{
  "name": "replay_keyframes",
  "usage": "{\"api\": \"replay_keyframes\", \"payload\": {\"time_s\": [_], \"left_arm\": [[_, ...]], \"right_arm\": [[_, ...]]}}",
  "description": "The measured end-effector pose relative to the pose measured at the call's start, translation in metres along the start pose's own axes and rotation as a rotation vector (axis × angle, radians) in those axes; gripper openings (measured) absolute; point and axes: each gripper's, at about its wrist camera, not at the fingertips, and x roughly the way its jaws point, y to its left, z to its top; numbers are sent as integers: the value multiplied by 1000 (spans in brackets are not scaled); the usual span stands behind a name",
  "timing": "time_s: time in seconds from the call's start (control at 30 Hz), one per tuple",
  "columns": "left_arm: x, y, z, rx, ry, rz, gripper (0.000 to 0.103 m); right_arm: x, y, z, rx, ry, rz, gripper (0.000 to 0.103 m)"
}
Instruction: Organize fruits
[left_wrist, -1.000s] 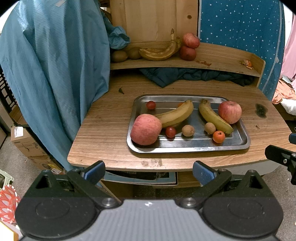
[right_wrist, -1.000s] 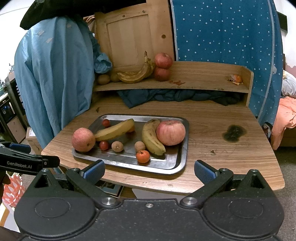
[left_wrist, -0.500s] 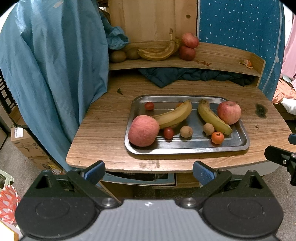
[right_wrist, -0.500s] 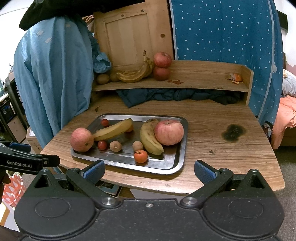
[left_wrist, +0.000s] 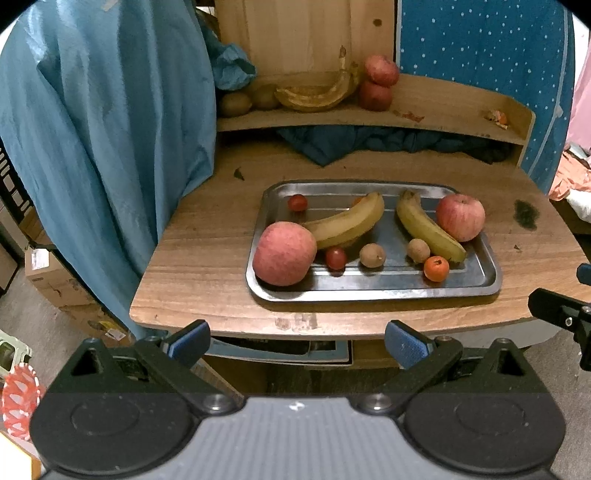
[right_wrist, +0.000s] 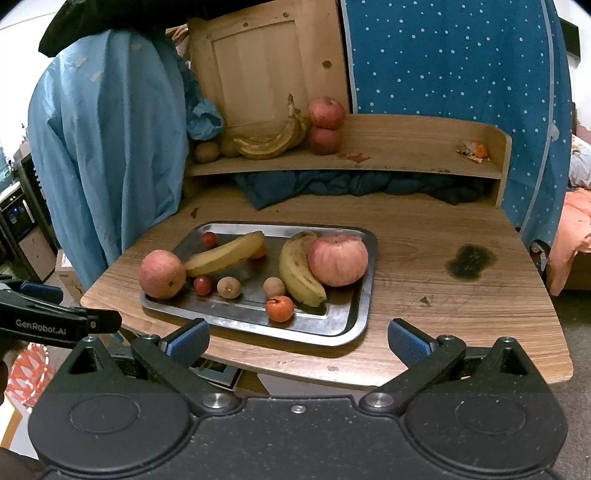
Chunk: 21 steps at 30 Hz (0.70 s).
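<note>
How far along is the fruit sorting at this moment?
Done: bananas, two stacked apples and kiwis already sit on the shelf. In hand: nothing; the left gripper and right gripper are both open, short of the table. Left: the tray holds two apples, two bananas and several small fruits.

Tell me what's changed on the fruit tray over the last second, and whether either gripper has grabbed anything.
Nothing was grabbed or let go. Both views crept slightly closer to the tray, nothing more. The left gripper and right gripper stay open and empty, short of the table edge. The apples, bananas and small fruits lie on the tray as before, and the fruit on the shelf is untouched.
</note>
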Motion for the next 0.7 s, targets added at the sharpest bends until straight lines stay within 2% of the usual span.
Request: {"api": "replay_keyframes", "payload": {"time_s": [0.3,0.7], "left_arm": [[5,-7,7,3,16,-2,103],[9,-18,22,-5,-4,1,103]], "right_arm": [[3,-10,2,11,0,-4,102],[11,-26,14,9,-12,5,102]]}}
